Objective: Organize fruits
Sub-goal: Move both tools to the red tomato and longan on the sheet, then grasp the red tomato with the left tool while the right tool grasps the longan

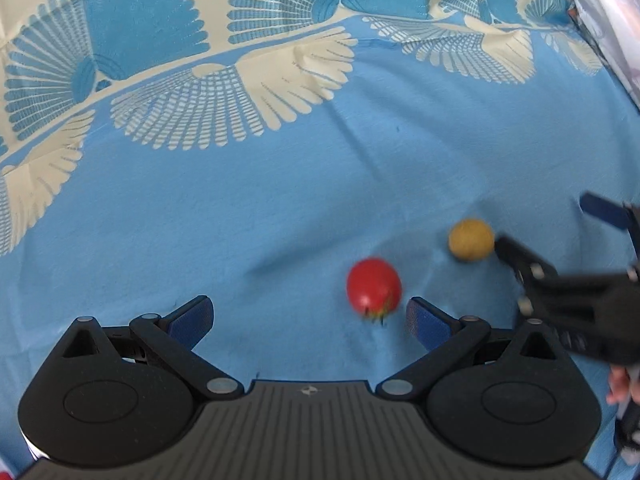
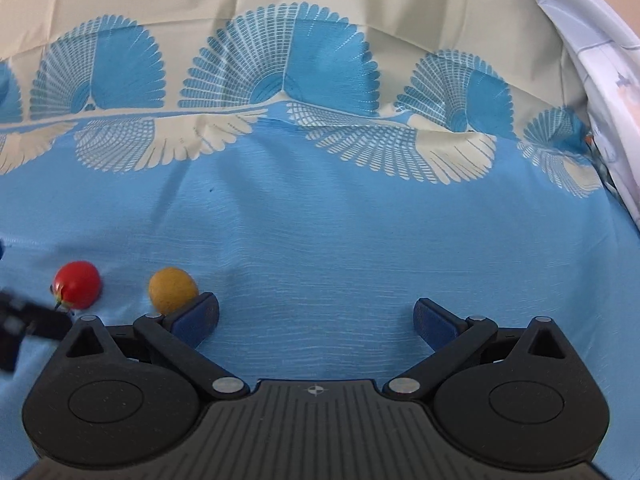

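Both of your grippers hover low over a blue cloth (image 2: 340, 248) printed with cream fan shapes; it looks like a bedspread, though what lies under it is hidden. Your left gripper (image 1: 310, 316) has its fingers spread wide and holds nothing. Your right gripper (image 2: 316, 316) is also spread wide and empty.

Two small round fruits lie on the blue part of the cloth, near each other but not touching, both well away from the patterned far border. The red tomato (image 1: 374, 286), its green stem end turned toward you, sits just ahead of your left gripper, close beside its right finger rather than between the two. The yellow fruit (image 2: 173, 289) sits just beside the tip of your right gripper's left finger; whether it touches is unclear.

No bowl, basket or tray shows in either view, so where the fruits belong cannot be told. The organizing appears barely begun: both fruits lie loose, neither grasped.
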Available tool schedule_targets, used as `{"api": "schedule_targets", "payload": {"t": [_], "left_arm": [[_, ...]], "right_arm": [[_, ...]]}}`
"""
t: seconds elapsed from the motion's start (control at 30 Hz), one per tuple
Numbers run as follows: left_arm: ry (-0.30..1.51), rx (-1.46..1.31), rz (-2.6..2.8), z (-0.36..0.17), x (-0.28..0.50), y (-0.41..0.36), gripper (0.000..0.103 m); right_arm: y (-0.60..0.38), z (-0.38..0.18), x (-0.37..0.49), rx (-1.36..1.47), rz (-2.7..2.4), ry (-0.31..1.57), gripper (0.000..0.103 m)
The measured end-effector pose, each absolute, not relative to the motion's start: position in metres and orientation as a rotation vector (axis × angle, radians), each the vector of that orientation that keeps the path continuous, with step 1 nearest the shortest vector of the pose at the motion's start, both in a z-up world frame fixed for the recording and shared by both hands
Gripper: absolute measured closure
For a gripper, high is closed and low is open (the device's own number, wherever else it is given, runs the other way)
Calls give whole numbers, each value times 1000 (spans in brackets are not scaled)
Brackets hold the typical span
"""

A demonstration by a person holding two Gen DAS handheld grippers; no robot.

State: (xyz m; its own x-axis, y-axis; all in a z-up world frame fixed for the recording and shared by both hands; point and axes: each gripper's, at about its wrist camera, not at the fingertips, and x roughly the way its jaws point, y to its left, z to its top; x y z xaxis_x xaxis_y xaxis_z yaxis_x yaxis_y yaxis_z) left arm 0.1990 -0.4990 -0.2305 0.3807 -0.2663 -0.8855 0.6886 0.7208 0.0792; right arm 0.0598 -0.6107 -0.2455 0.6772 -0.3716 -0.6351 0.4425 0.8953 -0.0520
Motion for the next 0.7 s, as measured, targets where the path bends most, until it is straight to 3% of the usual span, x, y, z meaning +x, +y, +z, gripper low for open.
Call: {"api": "schedule_targets", "payload": {"t": [0.33, 0.43, 0.47, 0.5, 0.53, 0.63, 0.7], "left_arm": [[990, 512, -684, -239, 208, -502, 4], [981, 504, -692, -234, 211, -501, 20], [962, 514, -706, -232, 209, -502, 34], [947, 515, -722, -230, 207, -501, 57], [947, 516, -743, -228, 205, -500, 70], [964, 497, -756, -226, 201, -496, 73], [969, 489, -744, -222, 196, -489, 73]], "right_arm": [[-578, -243, 66, -26, -288, 670, 1], [-577, -246, 81, -24, -259, 649, 1], [-578, -247, 85, -22, -248, 650, 2], [-579, -246, 86, -11, -231, 644, 12], [-578, -245, 87, 1, -201, 638, 34], [-567, -242, 84, -42, -217, 631, 73], [-568, -240, 80, -3, -266, 639, 74]]}}
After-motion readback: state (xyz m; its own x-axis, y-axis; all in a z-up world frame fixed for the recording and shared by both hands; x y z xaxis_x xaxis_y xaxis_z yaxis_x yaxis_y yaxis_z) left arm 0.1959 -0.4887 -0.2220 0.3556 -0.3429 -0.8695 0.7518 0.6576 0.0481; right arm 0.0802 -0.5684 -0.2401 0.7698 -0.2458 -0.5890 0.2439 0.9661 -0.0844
